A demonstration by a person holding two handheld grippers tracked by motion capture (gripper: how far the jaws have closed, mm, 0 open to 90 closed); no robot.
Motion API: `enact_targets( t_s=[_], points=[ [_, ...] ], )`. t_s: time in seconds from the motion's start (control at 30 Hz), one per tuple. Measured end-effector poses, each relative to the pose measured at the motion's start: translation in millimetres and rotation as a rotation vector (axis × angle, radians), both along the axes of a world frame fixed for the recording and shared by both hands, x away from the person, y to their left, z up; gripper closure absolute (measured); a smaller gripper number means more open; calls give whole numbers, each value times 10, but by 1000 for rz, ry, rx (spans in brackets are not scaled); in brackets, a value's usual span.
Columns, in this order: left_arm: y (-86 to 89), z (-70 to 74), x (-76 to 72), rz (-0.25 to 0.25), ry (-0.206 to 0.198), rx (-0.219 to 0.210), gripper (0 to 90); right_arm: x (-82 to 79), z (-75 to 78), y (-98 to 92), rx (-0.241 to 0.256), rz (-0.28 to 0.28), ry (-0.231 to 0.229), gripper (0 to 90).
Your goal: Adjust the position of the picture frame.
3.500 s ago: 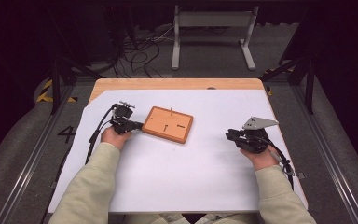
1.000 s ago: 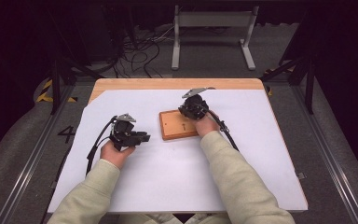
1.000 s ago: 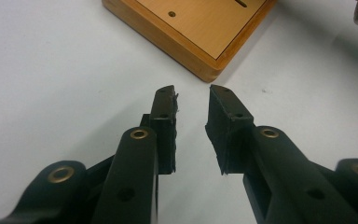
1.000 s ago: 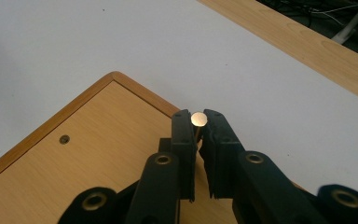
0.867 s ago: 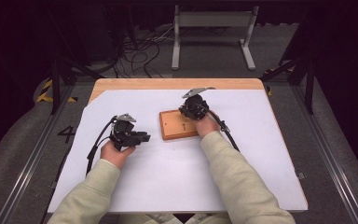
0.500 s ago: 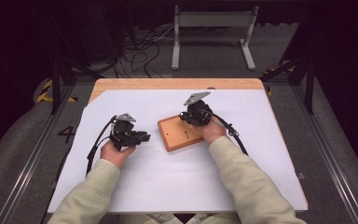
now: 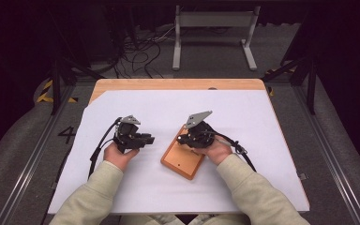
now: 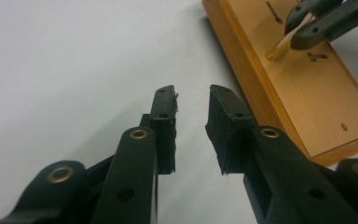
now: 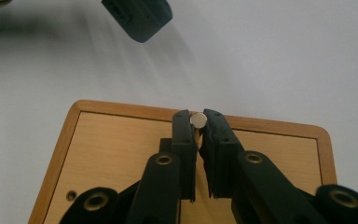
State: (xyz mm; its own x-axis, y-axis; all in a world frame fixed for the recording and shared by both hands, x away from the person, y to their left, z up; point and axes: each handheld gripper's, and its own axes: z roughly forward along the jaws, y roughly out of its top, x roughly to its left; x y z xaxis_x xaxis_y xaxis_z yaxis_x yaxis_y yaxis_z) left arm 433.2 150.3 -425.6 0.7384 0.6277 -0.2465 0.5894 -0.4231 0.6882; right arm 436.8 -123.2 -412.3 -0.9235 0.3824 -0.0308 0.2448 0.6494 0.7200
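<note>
The wooden board [image 7: 183, 154] is lying flat at mid-surface [image 7: 272, 154], its long axis angled from near-left to far-right. A small wooden peg [image 9: 198, 121] is being gripped by the right gripper [image 7: 193, 137], poised over the board's far end; the peg's round tip is seen in the right gripper view. The left gripper [image 7: 143, 139] is being held released just left of the board, its jaws parted, pointing toward it.

Bright, even light on the table [image 7: 262, 101]; dark surroundings, slightly soft focus.
</note>
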Motion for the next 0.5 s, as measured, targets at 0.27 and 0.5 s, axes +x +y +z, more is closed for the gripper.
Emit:
enact_targets(
  t_s=[0.27,0.5],
  points=[
    [-88,-27,-123,-49,14,11,716,-166,-115,-16,23,14,17,830],
    [-218,-99,-317,-150,54,38,761,-335,17,-234,103,-51,-29,766]
  ],
)
